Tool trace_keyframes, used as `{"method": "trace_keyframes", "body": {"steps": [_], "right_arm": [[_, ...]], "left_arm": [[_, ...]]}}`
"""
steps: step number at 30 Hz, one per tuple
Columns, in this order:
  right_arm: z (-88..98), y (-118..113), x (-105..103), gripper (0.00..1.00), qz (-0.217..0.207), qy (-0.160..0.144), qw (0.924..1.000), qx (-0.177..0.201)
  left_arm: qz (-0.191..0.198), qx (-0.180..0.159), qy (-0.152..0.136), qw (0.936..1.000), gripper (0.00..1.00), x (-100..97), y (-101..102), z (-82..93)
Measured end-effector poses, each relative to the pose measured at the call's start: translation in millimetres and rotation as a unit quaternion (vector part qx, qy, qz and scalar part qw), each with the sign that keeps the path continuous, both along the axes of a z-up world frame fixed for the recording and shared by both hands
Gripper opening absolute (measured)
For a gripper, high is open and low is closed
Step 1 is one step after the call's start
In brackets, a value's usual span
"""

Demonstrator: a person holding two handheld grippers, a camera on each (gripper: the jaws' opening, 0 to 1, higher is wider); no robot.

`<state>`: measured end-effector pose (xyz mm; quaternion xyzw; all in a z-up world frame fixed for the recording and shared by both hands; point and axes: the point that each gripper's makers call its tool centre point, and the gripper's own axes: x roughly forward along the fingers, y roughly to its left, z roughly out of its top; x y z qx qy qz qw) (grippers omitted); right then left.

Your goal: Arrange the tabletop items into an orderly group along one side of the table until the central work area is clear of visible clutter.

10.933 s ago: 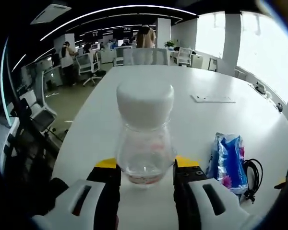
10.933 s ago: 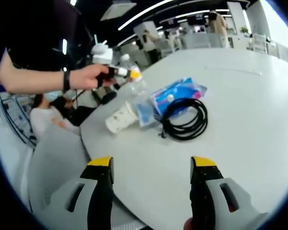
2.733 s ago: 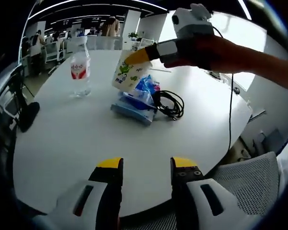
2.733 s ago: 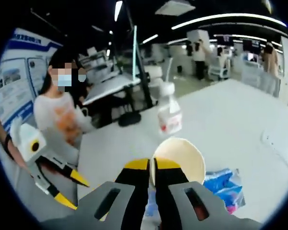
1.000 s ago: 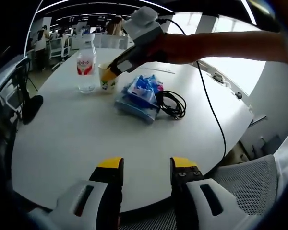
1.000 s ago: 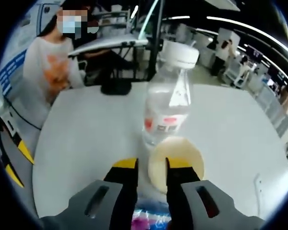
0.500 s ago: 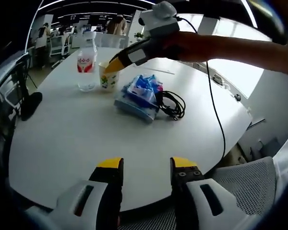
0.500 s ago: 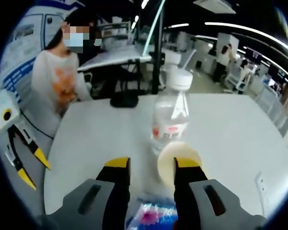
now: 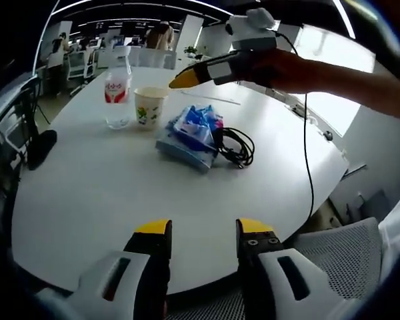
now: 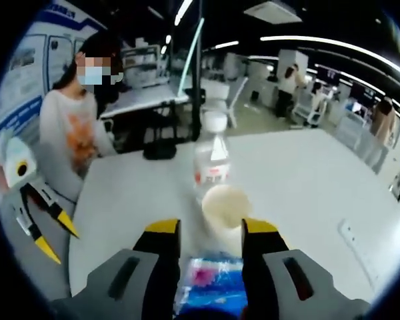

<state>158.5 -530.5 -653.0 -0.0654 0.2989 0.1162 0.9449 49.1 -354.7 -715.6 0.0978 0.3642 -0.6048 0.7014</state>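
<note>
- Right hand-held gripper (image 10: 211,233), jaws spread and holding nothing, hovers over the paper cup (image 9: 150,107), touching nothing
- Left hand-held gripper (image 9: 203,230), jaws also spread and empty, hangs above the near edge of the white surface (image 9: 107,193)
- The paper cup stands upright, mouth up, just beside the upright water bottle (image 9: 118,89), long axis vertical
- On the cup's other side lie a blue tissue pack (image 9: 189,137) and, touching it, a coiled black cable (image 9: 235,147)
- Between the cup and the surface's near edge is broad bare room
</note>
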Motion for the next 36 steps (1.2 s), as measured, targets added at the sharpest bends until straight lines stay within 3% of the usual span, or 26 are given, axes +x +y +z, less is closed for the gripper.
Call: {"method": "trace_keyframes", "body": {"steps": [7,13,15,23,36], "right_arm": [[-1.2,-17,-29,0.34,-0.039,-0.003,0.9992,0.005],[-4.6,-27,-71,0.32,-0.102,-0.010,0.9944,0.026],[-13.7,-30,-85,0.32,-0.118,-0.009,0.9924,0.034],[-40.9,-28,-141,0.32,-0.180,0.004,0.9812,0.070],[-59.4,-10,-194,0.32,-0.233,0.012,0.9669,0.103]], "left_arm": [[0.001,-0.001,-0.001,1.0000,0.37,0.8,0,-0.4],[-0.007,-0.001,-0.007,0.9999,0.37,-3.0,-1,0.2],[-0.007,-0.001,-0.008,0.9999,0.37,-2.1,0,0.7],[-0.011,0.002,-0.005,0.9999,0.37,-4.3,-1,-0.7],[-0.012,0.002,-0.006,0.9999,0.37,-5.0,-1,-0.4]]}}
